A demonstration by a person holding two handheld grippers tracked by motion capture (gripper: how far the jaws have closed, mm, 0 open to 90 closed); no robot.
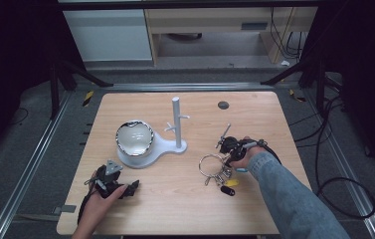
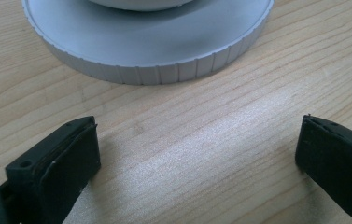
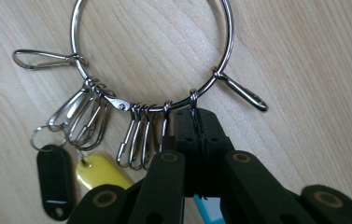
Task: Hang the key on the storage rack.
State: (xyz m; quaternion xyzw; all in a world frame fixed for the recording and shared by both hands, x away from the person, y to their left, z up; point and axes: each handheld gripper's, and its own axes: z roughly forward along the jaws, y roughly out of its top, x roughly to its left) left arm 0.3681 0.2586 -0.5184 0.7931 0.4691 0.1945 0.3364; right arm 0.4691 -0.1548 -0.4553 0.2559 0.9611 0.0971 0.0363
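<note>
Two grippers rest on the wooden table [image 1: 175, 199], one in each of the person's hands. Nearest, at the left, the left gripper [image 1: 125, 190] lies low on the tabletop with its jaws spread wide and nothing between them; in the left gripper view bare wood lies between its pads [image 2: 66, 163], and the ribbed rim of the round grey base [image 2: 155, 51] sits just beyond. At the right, a little farther off, the right gripper [image 3: 196, 126] has its jaws pressed together on one of the small clips hanging from the key ring [image 3: 152, 56]. The big steel ring lies flat on the wood just left of that hand. Its other snap hooks fan out along its near side, and a black tag [image 3: 54, 179] and a yellow tag [image 3: 100, 170] lie beside each other there. Farther back, left of centre, a shiny bowl [image 1: 135, 138] sits on the grey base, and the white peg stand [image 1: 177, 122] rises upright at that base's right end.
</note>
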